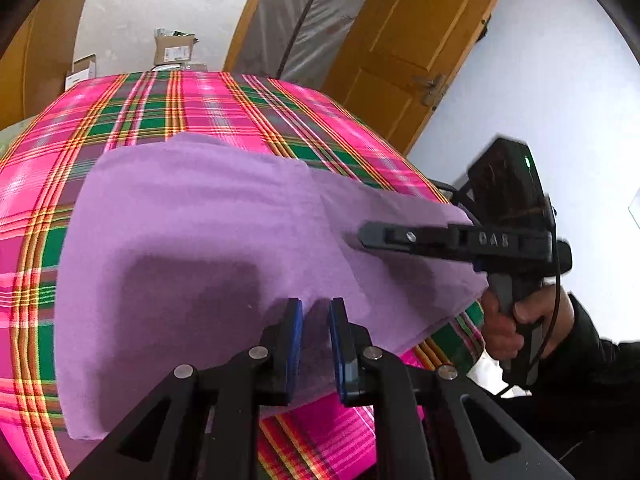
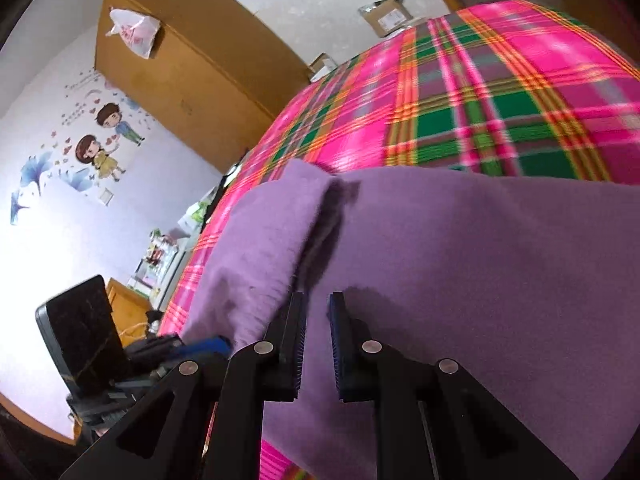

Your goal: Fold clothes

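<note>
Left gripper [image 1: 316, 306] narrow gap, over purple cloth [image 1: 192, 220], grip unclear; right gripper [image 2: 318, 300] likewise.

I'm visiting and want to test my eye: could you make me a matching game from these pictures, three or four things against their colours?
Things:
1. garment
2. bed cover
3. door
4. cardboard box

Colours:
A. pink and green plaid
B. orange-brown wood
C. plain purple
D. pale brown with a white label

Pairs: 1-C, 2-A, 3-B, 4-D
</note>
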Tool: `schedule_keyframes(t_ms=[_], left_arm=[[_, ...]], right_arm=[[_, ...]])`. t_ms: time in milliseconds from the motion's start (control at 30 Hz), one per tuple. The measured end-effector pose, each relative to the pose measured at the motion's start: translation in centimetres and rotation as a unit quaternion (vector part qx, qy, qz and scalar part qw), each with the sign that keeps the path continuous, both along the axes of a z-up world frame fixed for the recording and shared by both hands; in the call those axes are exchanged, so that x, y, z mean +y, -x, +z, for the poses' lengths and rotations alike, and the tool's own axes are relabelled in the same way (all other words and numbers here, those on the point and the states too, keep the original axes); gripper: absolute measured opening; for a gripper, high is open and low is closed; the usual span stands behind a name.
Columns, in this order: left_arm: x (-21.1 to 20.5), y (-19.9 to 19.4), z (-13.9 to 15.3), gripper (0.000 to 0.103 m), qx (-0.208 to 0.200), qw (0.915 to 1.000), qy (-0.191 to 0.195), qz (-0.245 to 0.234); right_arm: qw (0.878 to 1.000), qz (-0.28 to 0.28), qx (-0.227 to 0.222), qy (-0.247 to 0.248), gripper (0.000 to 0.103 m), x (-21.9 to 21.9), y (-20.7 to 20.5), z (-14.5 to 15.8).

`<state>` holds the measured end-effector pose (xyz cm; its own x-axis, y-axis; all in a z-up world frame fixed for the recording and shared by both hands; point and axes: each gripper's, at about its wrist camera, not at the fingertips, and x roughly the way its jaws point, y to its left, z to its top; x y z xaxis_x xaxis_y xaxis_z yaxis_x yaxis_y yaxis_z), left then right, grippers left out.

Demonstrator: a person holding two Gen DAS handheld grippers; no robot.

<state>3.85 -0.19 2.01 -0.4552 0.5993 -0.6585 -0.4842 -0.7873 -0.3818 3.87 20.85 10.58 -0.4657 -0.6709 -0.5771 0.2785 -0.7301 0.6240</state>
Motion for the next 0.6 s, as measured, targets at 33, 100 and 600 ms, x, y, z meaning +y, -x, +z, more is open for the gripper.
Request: schedule_keyframes(t_ms=[33,100,600], left_arm=[[0.0,0.1,-0.1,0.013,-0.001,1.0000,0.001,0.001],[-0.1,0.2,-0.3,0.013,-0.004,1.0000,0.002,0.002],[1.2,1.0,0.9,0.013,0.007,0.9999,0.008,-0.009]], right_arm=[[1.000,-0.008,-0.002,0.000,0.014,0.6,-0.1,-0.2],[0.999,-0.030,-0.009,0.003,0.013,2.2,-0.2,-0.6],[0.989,-0.142,-0.013,0.022,0.014,9.9,0.4,-0.3]])
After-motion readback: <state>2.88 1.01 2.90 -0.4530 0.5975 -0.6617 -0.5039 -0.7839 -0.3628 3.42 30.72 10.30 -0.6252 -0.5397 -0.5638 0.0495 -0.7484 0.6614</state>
